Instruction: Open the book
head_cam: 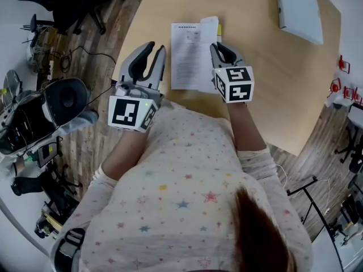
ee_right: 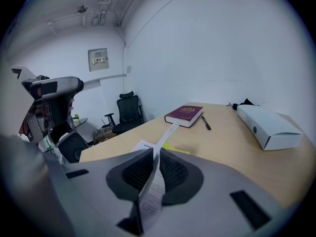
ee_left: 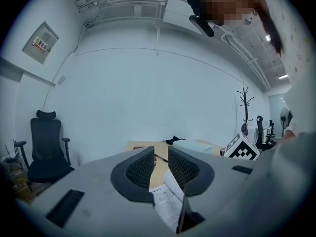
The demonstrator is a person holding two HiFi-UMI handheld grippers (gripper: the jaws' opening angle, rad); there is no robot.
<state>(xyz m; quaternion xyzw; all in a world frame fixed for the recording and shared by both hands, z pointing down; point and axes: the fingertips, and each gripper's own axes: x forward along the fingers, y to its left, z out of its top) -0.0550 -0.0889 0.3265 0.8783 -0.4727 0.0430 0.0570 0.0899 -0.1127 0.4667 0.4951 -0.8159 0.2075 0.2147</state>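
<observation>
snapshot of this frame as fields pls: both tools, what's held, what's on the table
left tool: jaws slightly apart, nothing gripped, left of the page
right tool: shut on the printed page
printed page: near part of the table, between the tools, edge-on between the right tool's pads
maroon book: closed, far side
pen: beside the maroon book
white box: far right

Bare surface [head_cam: 266,78] lies open between the printed sheet [head_cam: 190,52] and the far edge, where a maroon book [ee_right: 185,115], a pen [ee_right: 205,122] and a long white box [ee_right: 269,125] stand. The sheet, pinched in the right gripper [head_cam: 219,47], lies just beside the left gripper [head_cam: 156,47]; right of it, wood runs free.
</observation>
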